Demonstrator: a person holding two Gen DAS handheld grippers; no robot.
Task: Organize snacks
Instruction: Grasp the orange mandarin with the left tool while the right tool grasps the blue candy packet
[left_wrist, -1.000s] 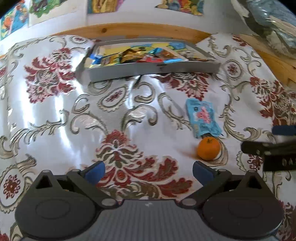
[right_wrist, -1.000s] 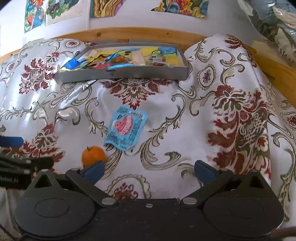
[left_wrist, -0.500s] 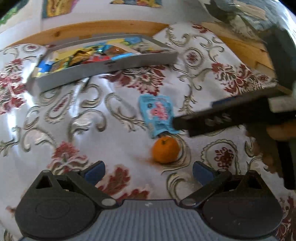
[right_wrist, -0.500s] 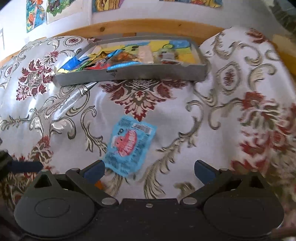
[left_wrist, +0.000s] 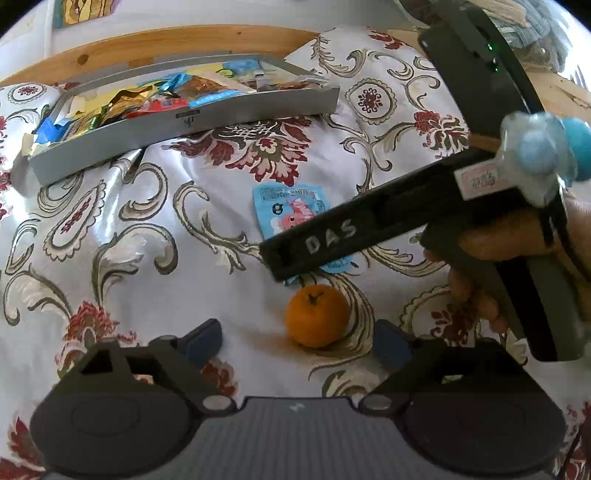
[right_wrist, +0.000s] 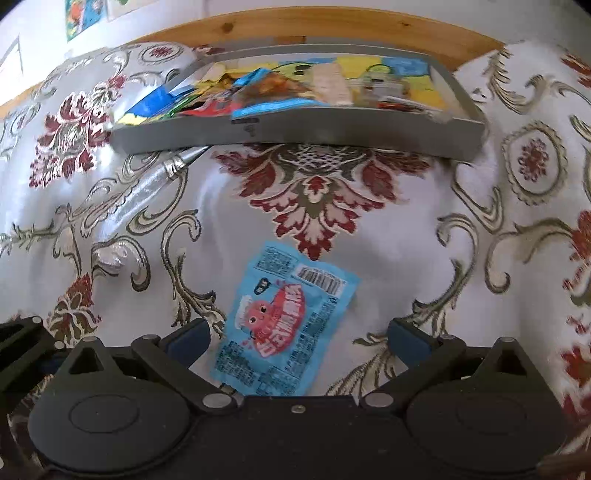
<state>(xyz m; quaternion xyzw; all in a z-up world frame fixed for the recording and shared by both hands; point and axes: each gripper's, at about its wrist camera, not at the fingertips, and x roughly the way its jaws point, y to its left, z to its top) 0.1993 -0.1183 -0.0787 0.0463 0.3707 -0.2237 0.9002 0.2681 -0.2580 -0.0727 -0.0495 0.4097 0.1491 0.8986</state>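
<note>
Right claw (right_wrist: 299, 339) has swung in low over the blue snack packet (right_wrist: 284, 325) — a second ago it hung farther back — and its jaws gape apart on either side of it, so a pickup looks close. Left claw (left_wrist: 295, 341), also spread, hovers before the orange (left_wrist: 317, 315). Beyond them on the patterned counter (left_wrist: 147, 221), the grey tray (right_wrist: 295, 136) already holds a jumble of bright wrappers.
</note>
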